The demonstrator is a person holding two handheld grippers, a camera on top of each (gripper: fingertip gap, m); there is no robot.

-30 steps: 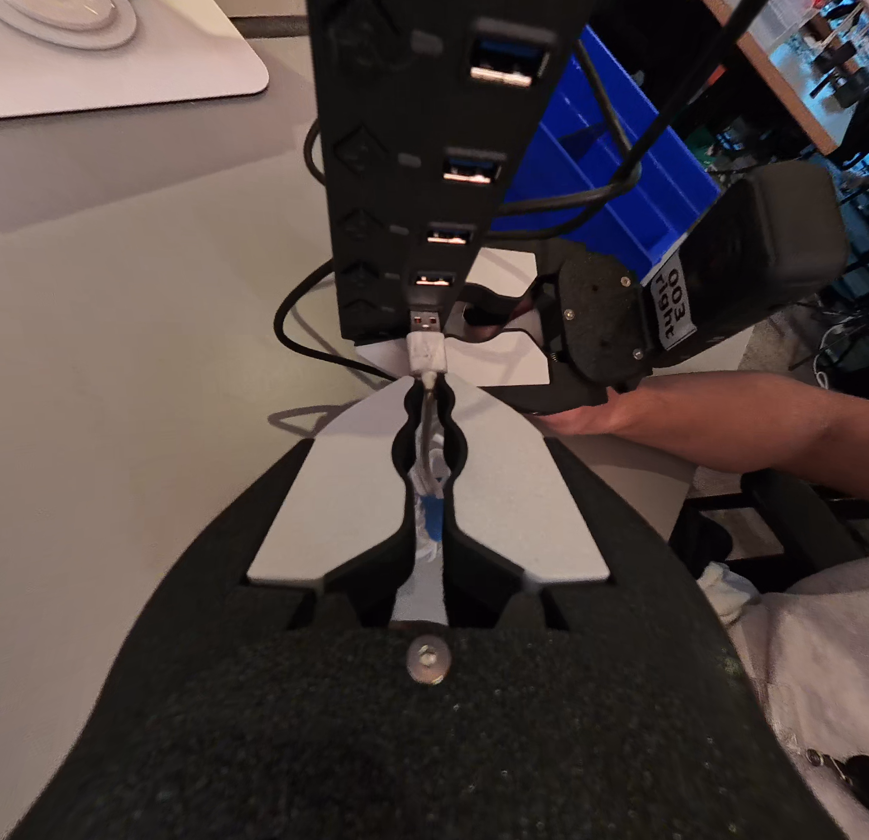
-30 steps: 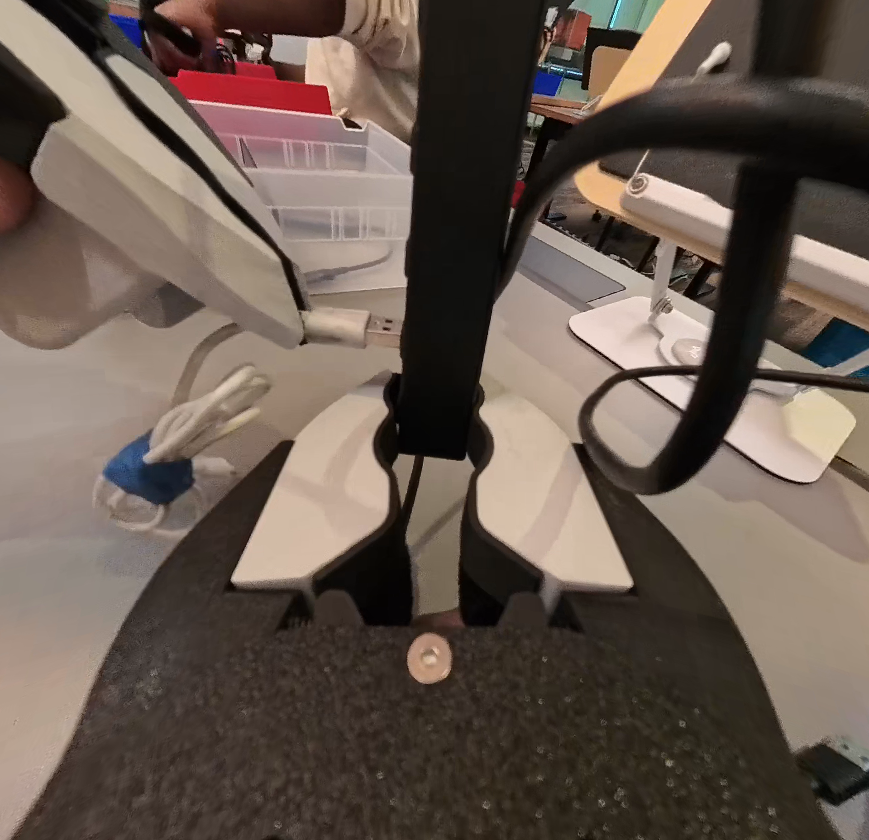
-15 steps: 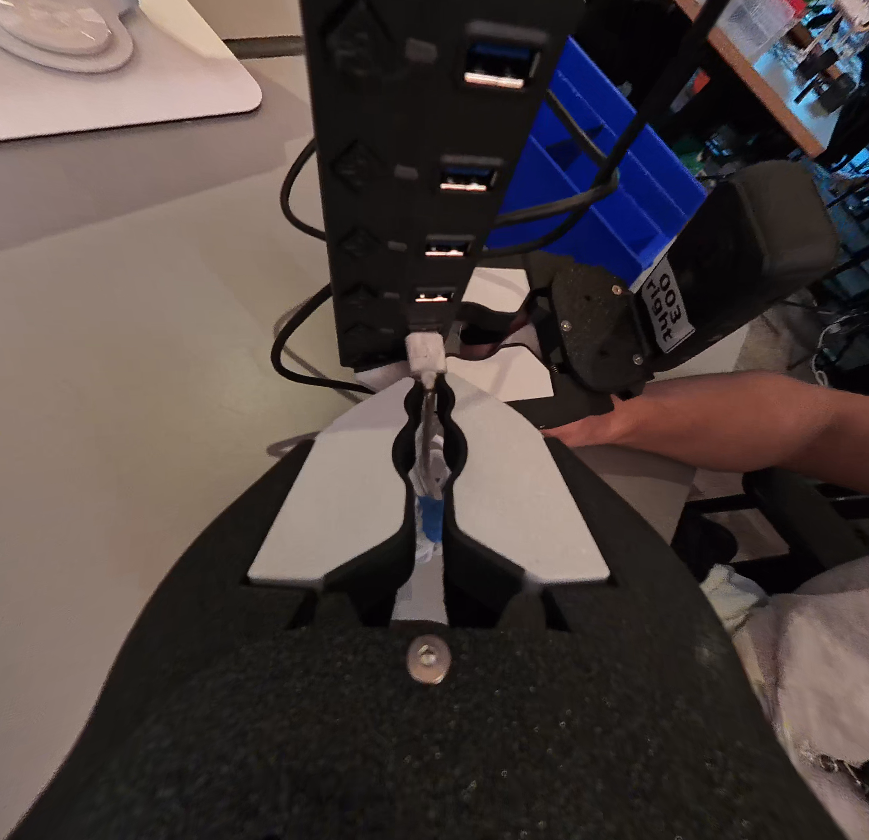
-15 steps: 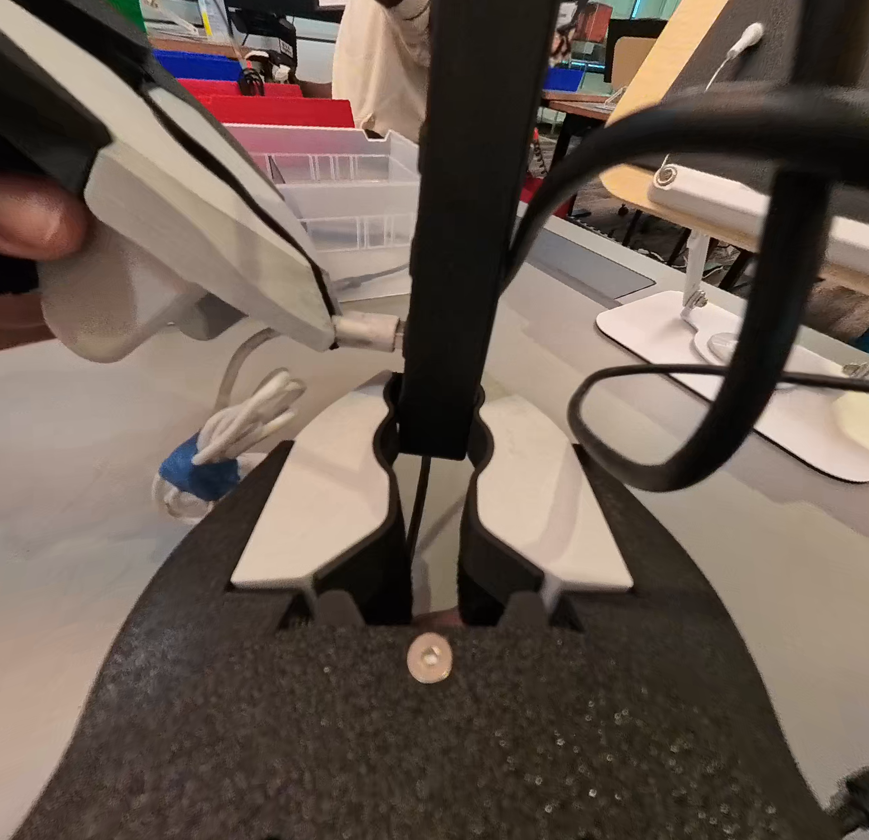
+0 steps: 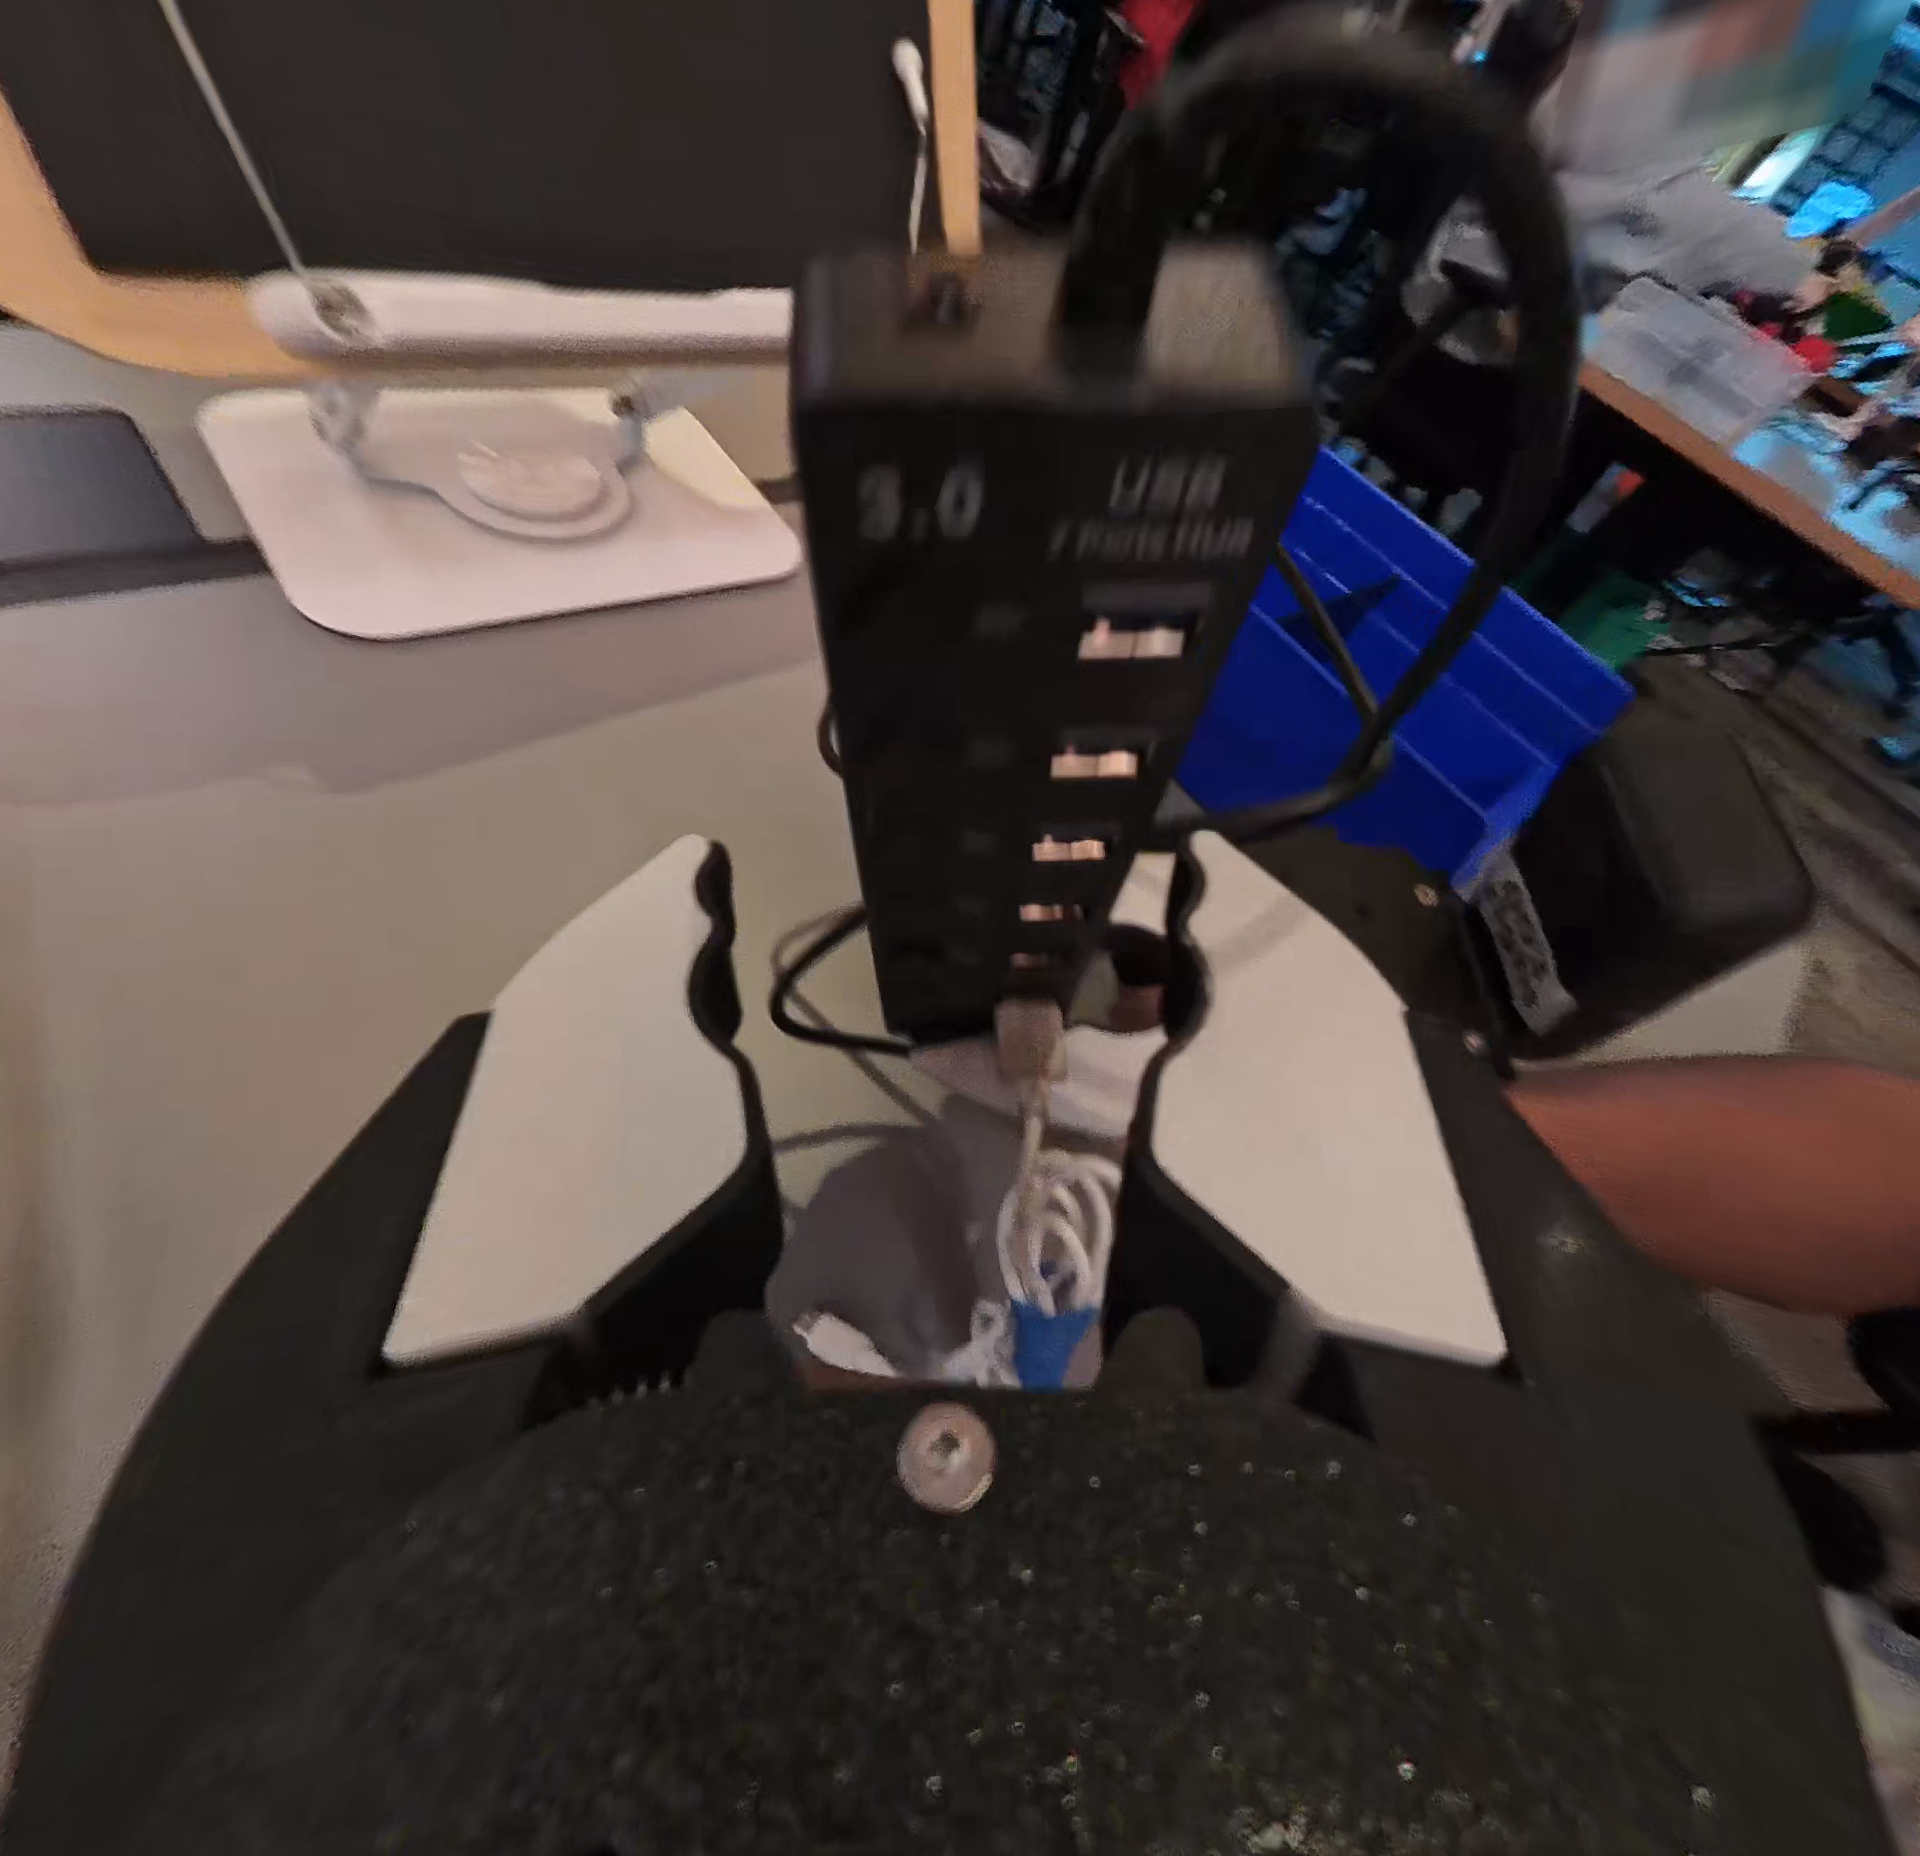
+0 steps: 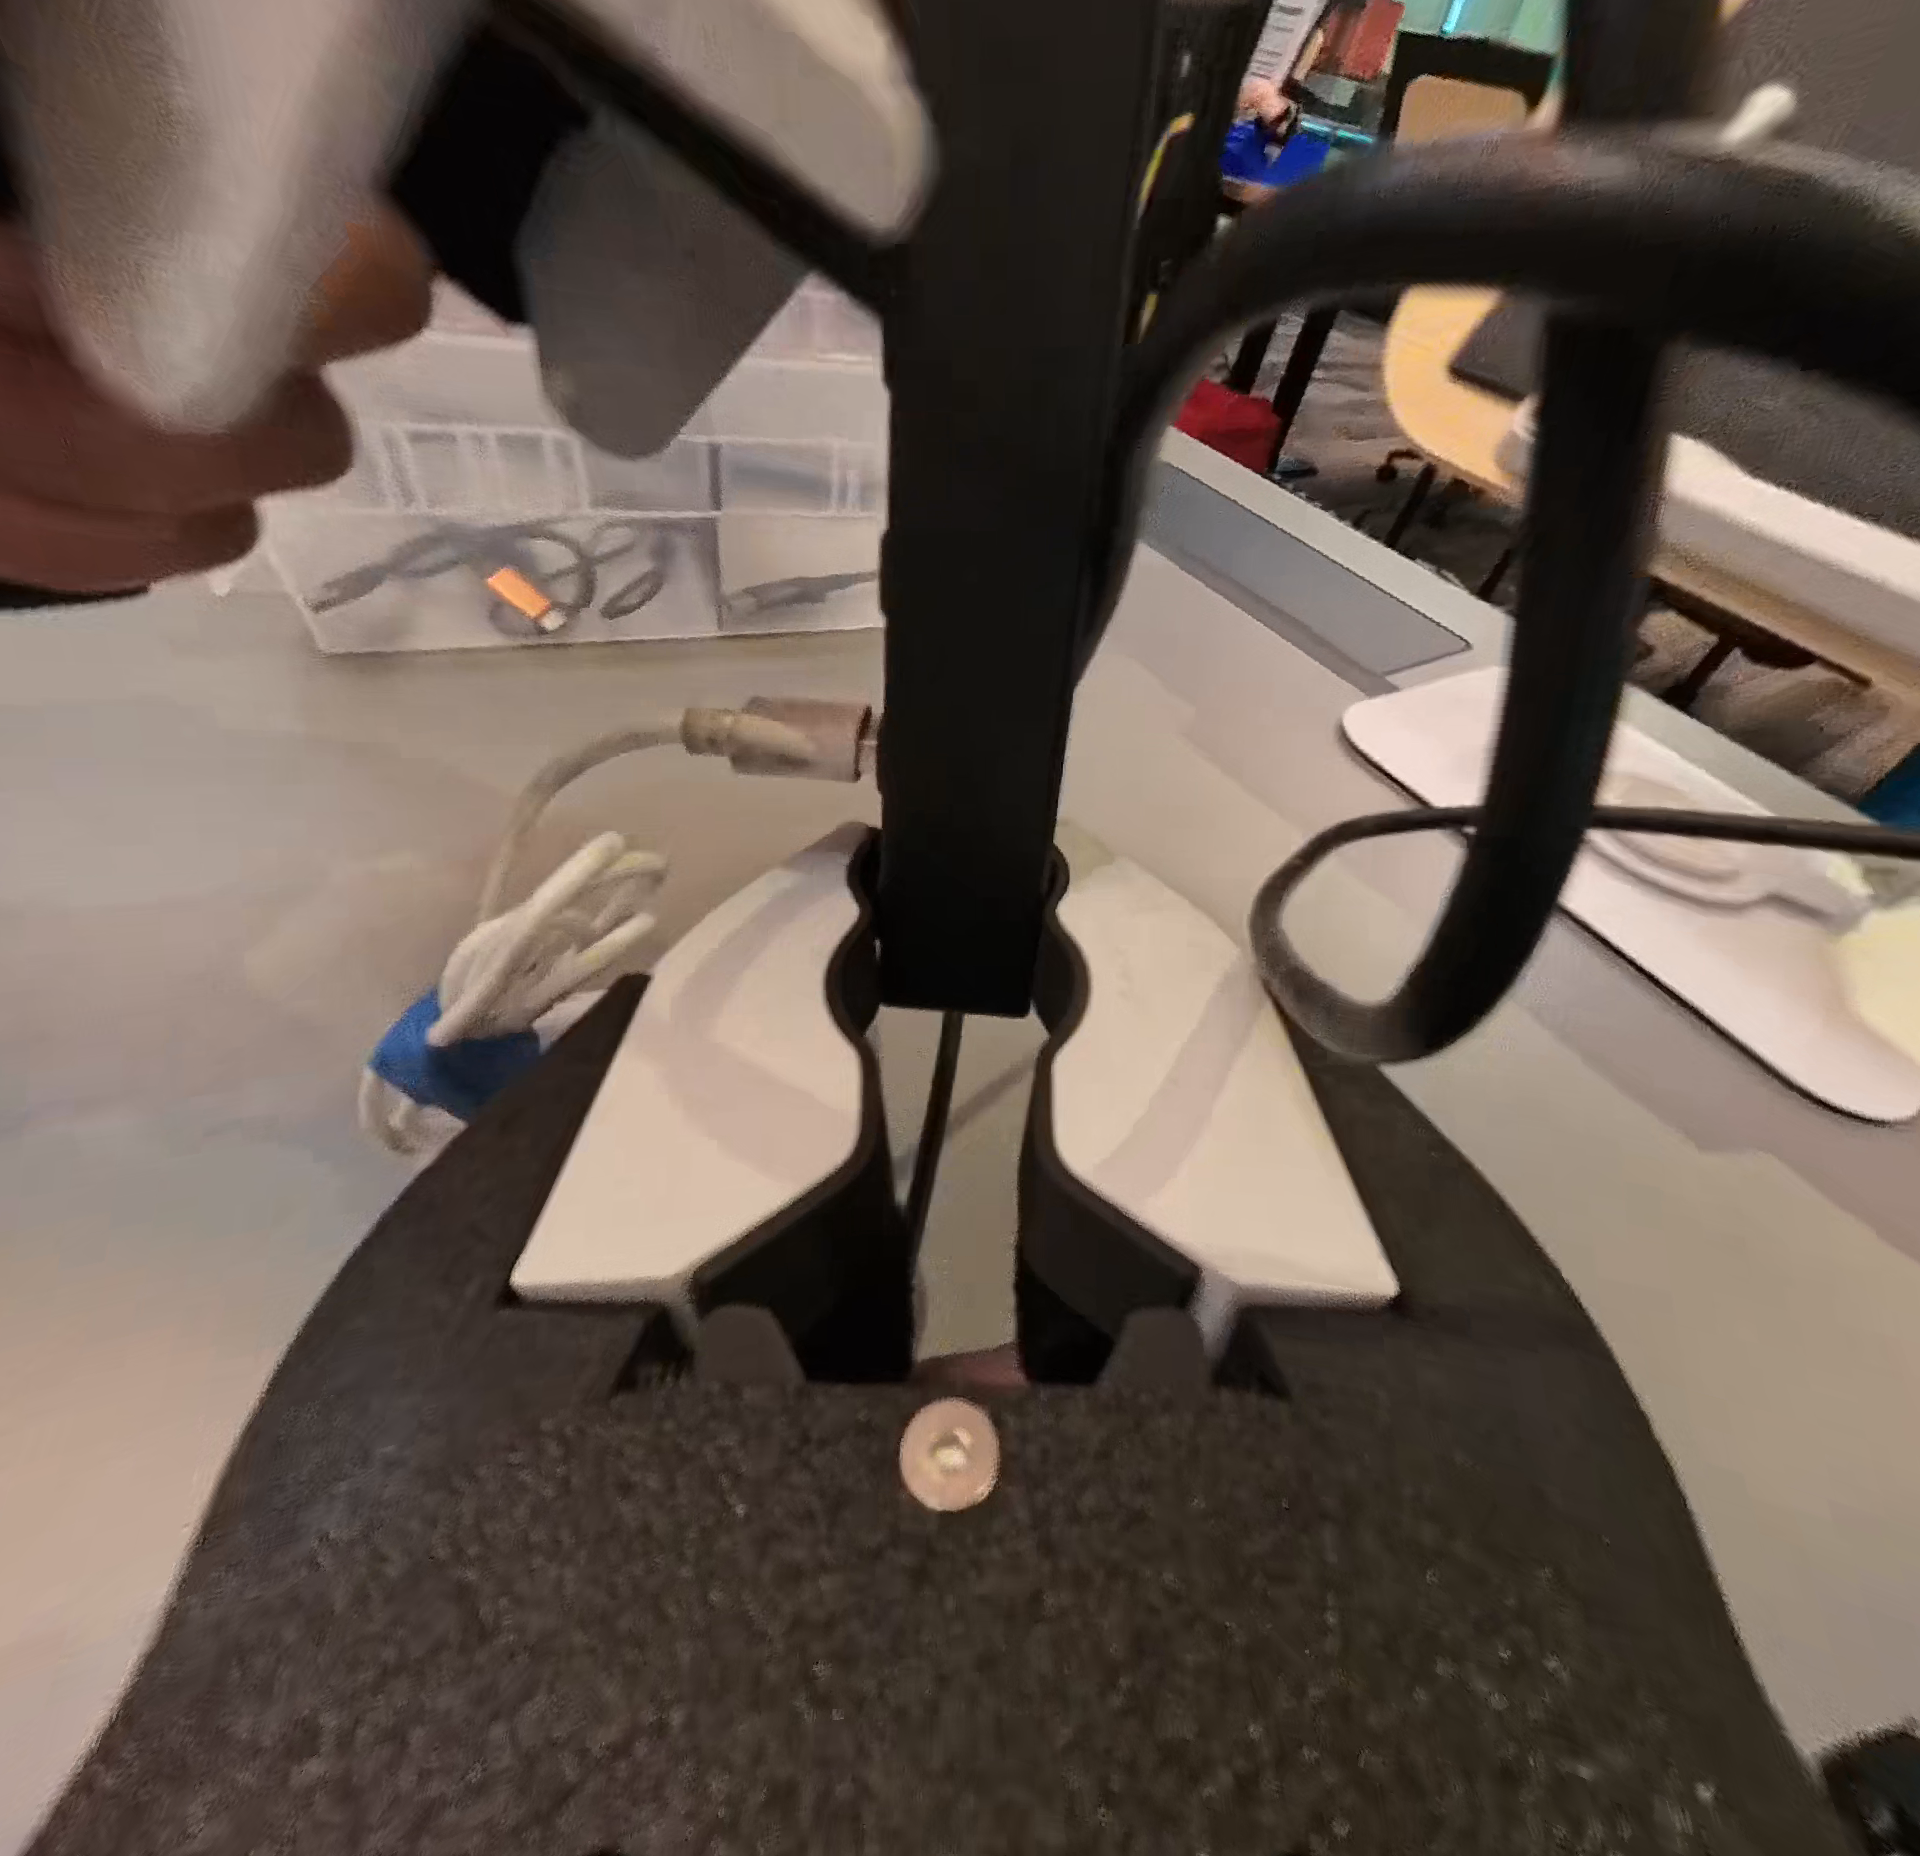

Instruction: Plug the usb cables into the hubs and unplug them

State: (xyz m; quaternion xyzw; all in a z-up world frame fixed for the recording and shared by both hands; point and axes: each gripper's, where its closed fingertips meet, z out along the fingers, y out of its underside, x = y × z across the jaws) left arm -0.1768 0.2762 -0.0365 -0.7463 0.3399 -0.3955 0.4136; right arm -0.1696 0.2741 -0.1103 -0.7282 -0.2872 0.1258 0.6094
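Note:
A black USB hub [image 5: 1039, 580] stands upright, with a row of ports on its face. My right gripper [image 6: 961, 871] is shut on the hub's lower end [image 6: 961, 456] and holds it up. A white USB plug [image 5: 1029, 1043] sits in the lowest port; it also shows in the right wrist view [image 6: 800, 741]. Its white cable, bundled with blue tape [image 6: 447, 1058], hangs down to the table. My left gripper [image 5: 951, 856] is open, jaws wide apart either side of the hub's lower end, holding nothing. In the right wrist view it is a blur at the upper left [image 6: 623, 144].
The hub's thick black cable [image 6: 1558, 456] loops to the right. A clear bin with cables [image 6: 582, 518] stands behind on the grey table [image 6: 208, 871]. A white stand base [image 5: 499, 518] and a blue bin [image 5: 1403, 684] lie beyond. A person's forearm [image 5: 1714, 1183] is at the right.
My left gripper has let go of the white plug, opened and drawn back from the hub. The plug now sits in the lowest port. The right gripper still holds the hub.

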